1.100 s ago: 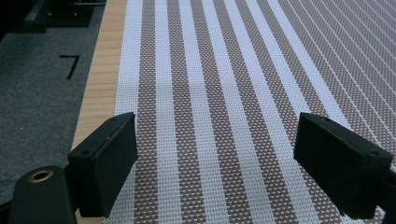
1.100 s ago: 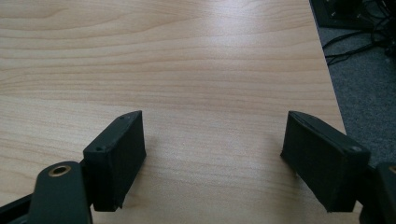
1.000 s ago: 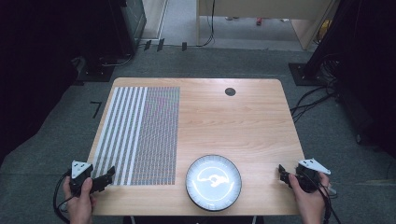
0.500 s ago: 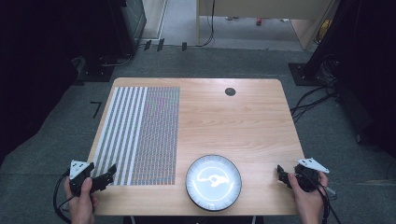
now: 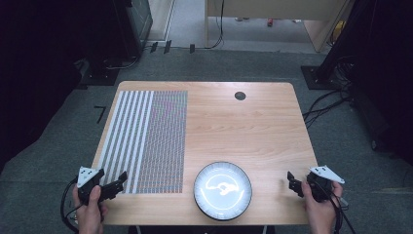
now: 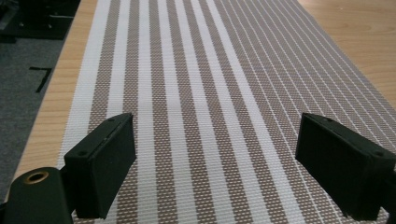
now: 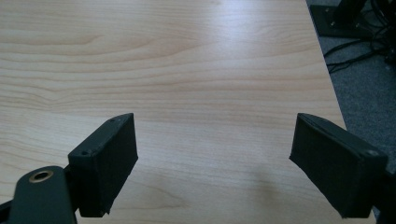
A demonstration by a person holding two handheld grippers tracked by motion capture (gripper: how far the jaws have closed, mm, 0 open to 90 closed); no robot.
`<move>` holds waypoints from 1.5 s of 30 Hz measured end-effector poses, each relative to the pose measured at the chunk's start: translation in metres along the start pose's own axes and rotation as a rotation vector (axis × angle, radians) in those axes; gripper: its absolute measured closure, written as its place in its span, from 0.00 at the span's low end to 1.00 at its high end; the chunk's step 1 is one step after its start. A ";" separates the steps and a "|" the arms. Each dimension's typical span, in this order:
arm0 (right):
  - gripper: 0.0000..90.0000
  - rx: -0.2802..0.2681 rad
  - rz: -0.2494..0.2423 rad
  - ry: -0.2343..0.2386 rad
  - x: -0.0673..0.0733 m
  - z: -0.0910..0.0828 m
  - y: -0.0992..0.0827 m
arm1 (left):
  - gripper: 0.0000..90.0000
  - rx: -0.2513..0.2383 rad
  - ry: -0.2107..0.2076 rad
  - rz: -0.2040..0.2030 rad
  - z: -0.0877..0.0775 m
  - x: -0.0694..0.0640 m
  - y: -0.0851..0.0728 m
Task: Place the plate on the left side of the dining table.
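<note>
I see one woven mat (image 5: 146,139) lying flat on the left half of the table (image 5: 253,131). It is brown and white: broad stripes along its left part, fine thin lines across the rest. One round plate (image 5: 223,190) with a dark rim and a glossy pale centre sits near the front edge, just right of the mat. One small dark disc (image 5: 239,95) lies near the far edge. My left gripper (image 5: 117,184) hovers over the mat's near left corner, jaws wide apart with nothing between them. My right gripper (image 5: 291,183) sits over bare wood at the front right, jaws equally wide and empty.
</note>
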State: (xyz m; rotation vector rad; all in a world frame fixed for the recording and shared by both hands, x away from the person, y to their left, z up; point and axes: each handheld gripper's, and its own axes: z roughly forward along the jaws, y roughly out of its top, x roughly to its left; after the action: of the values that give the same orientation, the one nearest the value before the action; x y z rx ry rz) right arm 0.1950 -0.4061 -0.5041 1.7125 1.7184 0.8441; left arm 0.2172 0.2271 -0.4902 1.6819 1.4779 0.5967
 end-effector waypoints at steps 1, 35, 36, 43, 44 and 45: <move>0.16 -0.005 -0.002 0.002 0.002 -0.001 0.001 | 0.13 0.000 -0.002 0.006 0.000 -0.002 0.000; 0.16 -0.065 -0.057 0.101 0.047 -0.019 0.009 | 0.13 0.020 -0.110 0.095 0.006 -0.057 -0.002; 0.16 -0.064 -0.057 0.103 0.048 -0.019 0.009 | 0.13 0.020 -0.113 0.097 0.006 -0.058 -0.003; 0.16 -0.068 -0.066 0.117 0.054 -0.020 0.009 | 0.13 0.024 -0.126 0.106 0.007 -0.065 -0.003; 0.16 -0.069 -0.069 0.120 0.055 -0.021 0.009 | 0.13 0.024 -0.128 0.107 0.007 -0.066 -0.003; 0.16 -0.069 -0.070 0.122 0.056 -0.021 0.009 | 0.13 0.024 -0.131 0.110 0.007 -0.066 -0.004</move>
State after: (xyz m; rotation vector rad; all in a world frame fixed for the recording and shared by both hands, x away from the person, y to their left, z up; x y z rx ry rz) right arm 0.1838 -0.3514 -0.4814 1.5747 1.7963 0.9814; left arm 0.2070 0.1611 -0.4868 1.7947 1.3113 0.5178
